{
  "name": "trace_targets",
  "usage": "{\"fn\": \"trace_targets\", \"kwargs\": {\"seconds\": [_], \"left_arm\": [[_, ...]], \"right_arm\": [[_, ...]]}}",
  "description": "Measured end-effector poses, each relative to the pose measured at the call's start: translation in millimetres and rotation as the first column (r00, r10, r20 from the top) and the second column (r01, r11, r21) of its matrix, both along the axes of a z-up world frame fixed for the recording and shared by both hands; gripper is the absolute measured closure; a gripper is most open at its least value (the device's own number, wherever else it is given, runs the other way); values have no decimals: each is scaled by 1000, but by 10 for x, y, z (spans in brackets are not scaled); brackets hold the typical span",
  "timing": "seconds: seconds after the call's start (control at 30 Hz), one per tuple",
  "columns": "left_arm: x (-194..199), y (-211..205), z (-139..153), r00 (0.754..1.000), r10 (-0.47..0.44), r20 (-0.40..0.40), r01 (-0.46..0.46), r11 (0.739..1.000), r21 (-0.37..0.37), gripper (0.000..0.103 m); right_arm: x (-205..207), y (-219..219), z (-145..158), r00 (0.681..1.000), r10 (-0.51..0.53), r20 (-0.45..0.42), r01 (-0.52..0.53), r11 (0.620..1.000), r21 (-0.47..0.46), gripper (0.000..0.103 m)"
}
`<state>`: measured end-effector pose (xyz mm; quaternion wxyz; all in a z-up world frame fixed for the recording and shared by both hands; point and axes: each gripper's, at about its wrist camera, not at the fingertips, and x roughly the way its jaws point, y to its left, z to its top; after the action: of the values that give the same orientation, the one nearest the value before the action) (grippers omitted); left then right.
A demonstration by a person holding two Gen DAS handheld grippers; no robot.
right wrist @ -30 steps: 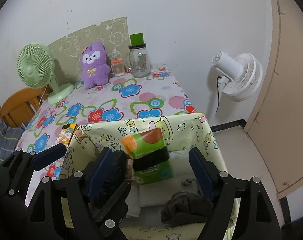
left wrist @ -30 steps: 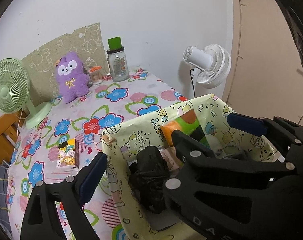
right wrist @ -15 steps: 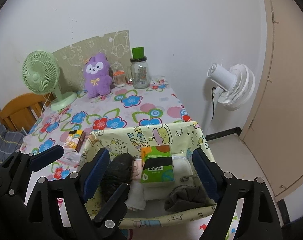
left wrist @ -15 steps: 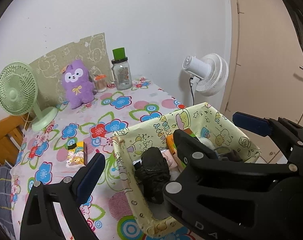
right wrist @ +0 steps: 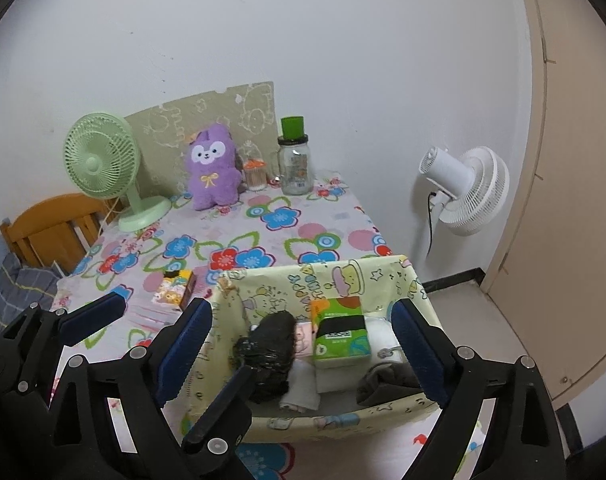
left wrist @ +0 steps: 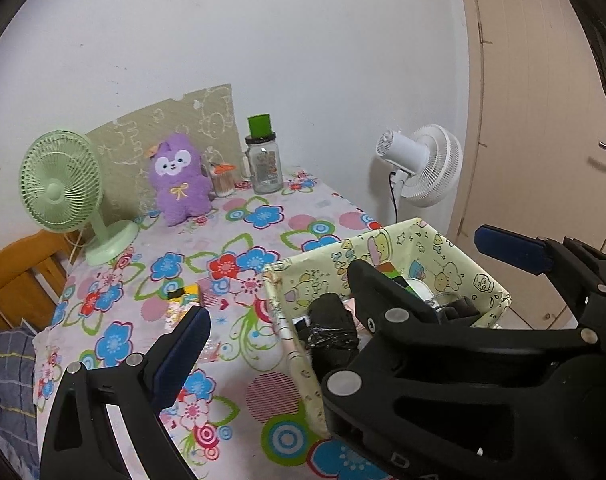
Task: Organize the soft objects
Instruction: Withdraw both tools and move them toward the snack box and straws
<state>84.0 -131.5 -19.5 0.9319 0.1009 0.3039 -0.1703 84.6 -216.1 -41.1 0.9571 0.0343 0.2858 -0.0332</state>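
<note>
Both tongs have drawn back and up from the storage box (right wrist: 323, 280) since a second ago, and the tissue pack (right wrist: 340, 332), then propped upright, now lies flat inside it. The right tongs (right wrist: 303, 336) stand open and empty above the box, one blue pad on either side. The left tongs (left wrist: 339, 280) are also open and hold nothing, their pads straddling the box's left wall. Between the right tongs lie one black bundle (right wrist: 269, 354), one white folded cloth (right wrist: 301, 390) and one dark grey cloth (right wrist: 383, 380). Ahead on the flowered worktop (right wrist: 263, 236) stand one purple plush toy (right wrist: 213, 168), one jar (right wrist: 295, 164) and one green fan (right wrist: 103, 160); one small carton (right wrist: 173, 288) lies just left of the box. A white fan (right wrist: 467, 188) stands beyond the worktop's right edge. The box sits at the near right corner, with open cloth ahead.
</note>
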Motion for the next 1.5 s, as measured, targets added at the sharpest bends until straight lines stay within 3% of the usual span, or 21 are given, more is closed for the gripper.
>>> {"fn": "trace_targets", "kwargs": {"seconds": [0.5, 1.5], "left_arm": [[-97, 488, 116, 996, 81, 28, -80, 996, -40, 0], [375, 1354, -207, 976, 216, -35, -217, 976, -24, 0]], "right_arm": [[-85, 387, 109, 999, 48, 19, -48, 999, 21, 9], [451, 1348, -109, 983, 184, 6, -184, 982, -35, 9]]}}
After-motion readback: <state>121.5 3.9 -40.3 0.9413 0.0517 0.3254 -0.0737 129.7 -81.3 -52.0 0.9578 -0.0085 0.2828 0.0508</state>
